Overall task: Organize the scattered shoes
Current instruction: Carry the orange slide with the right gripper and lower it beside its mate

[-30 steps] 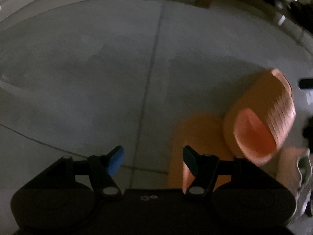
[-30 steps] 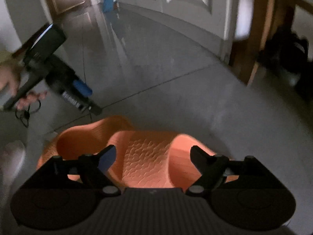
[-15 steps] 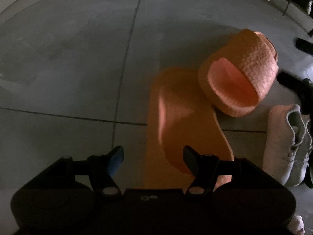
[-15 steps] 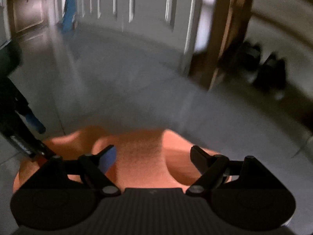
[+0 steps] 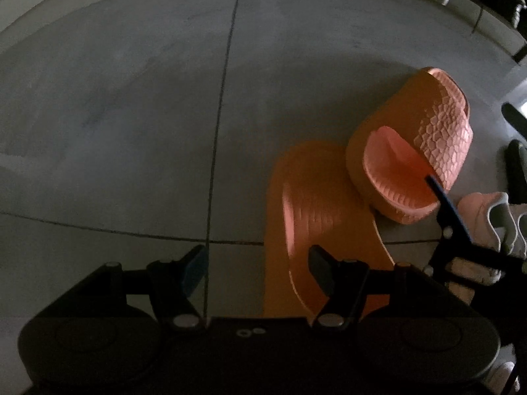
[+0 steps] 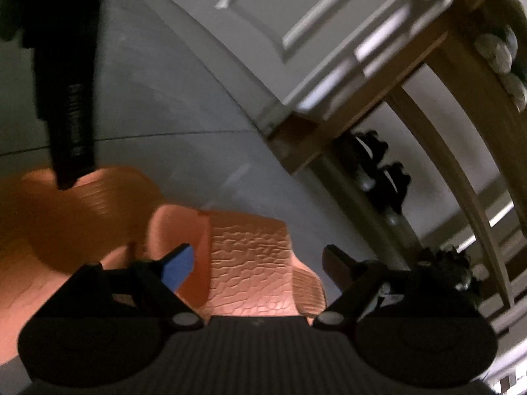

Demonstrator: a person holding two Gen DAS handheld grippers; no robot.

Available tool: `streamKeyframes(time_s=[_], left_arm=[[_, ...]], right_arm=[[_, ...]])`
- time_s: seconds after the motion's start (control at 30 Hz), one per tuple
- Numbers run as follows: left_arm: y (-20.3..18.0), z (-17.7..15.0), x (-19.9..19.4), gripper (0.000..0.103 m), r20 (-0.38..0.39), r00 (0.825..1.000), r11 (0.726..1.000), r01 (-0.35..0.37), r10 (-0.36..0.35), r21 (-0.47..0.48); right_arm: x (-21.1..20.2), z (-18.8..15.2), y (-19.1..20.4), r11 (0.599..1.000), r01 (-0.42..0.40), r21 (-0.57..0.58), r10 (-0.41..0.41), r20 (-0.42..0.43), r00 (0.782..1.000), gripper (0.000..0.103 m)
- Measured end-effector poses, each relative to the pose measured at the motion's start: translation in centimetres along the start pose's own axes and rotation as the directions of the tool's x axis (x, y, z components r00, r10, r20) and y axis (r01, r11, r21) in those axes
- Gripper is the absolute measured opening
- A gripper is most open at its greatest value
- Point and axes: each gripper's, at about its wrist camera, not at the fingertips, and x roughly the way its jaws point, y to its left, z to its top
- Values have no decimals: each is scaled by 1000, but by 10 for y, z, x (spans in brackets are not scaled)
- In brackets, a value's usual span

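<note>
Two orange slides lie on the grey tiled floor. One slide lies sole up; its heel sits by the right finger of my open, empty left gripper. The other slide rests tilted on its side just beyond it, its textured strap facing right. In the right wrist view the strapped slide sits between the fingers of my open right gripper, with the upturned slide to its left. The right gripper's finger reaches into the strapped slide's opening in the left wrist view.
A white sneaker lies right of the slides. A wooden shoe rack with dark shoes on a low shelf stands at the right, by white panelled doors. The left gripper's dark body hangs at upper left.
The right gripper has tilted and moved onto the strapped slide, its finger now at the slide's opening. The left gripper has drawn back slightly over the upturned slide.
</note>
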Motion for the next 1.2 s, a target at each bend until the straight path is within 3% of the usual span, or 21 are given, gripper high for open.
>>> streamKeyframes(time_s=[0.1,0.17,0.2,0.23,0.27,0.3,0.33,0.37,0.43,0.47,0.53,0.57,0.63,0.67,0.7,0.73,0.8,1.07,1.2], left_arm=[[4,-7,3,67,-2,999,999,34,-33,5],[0,-6,7,67,-3,999,999,50,-50,7],[0,-5,9,67,-4,999,999,54,-54,7],[5,-4,12,67,-8,998,998,59,-59,5],[7,-4,13,67,-10,998,998,61,-61,4],[7,-5,12,67,-12,998,998,63,-63,2],[8,-7,10,67,-14,998,998,63,-63,-4],[9,-8,8,67,-14,998,998,62,-62,-8],[12,-11,6,67,-16,998,998,57,-57,-17],[12,-14,4,67,-19,998,998,54,-55,-20],[16,-17,4,67,-29,998,998,47,-48,-34],[17,-18,5,67,-34,998,998,45,-46,-40],[18,-22,4,68,-45,998,997,44,-47,-57],[19,-24,4,68,-49,998,997,46,-49,-60],[19,-26,3,68,-52,997,997,48,-51,-60],[19,-27,2,68,-54,997,997,49,-52,-60],[19,-29,0,68,-59,997,997,45,-49,-61],[19,-26,-5,68,-56,998,998,13,-17,-64],[17,-24,-7,68,-42,999,998,-5,2,-65]], right_arm=[[2,4,-6,1000,-22,5,22,10,1000,87],[1,6,-24,987,-149,62,146,59,988,87],[2,6,-35,969,-232,86,224,89,970,87],[3,5,-50,936,-340,93,328,119,937,88],[6,6,-58,919,-384,92,373,119,920,88],[18,8,-78,875,-475,94,464,119,878,88],[21,8,-85,865,-491,107,478,126,869,88],[34,8,-112,825,-543,157,523,154,838,88],[48,7,-133,778,-597,198,574,164,802,88],[59,6,-143,741,-635,219,616,157,772,88],[105,2,-161,559,-786,265,806,48,590,88],[115,-1,-159,520,-809,273,839,16,544,88],[136,-8,-158,470,-836,283,871,6,491,86],[142,-11,-159,435,-850,296,885,30,464,81],[148,-15,-159,400,-862,311,898,53,436,71],[152,-20,-158,364,-870,331,911,69,407,46],[158,-29,-158,295,-883,364,930,104,354,44],[142,-53,-175,242,-913,327,927,199,317,26],[123,-52,-181,254,-936,242,937,177,300,20]])
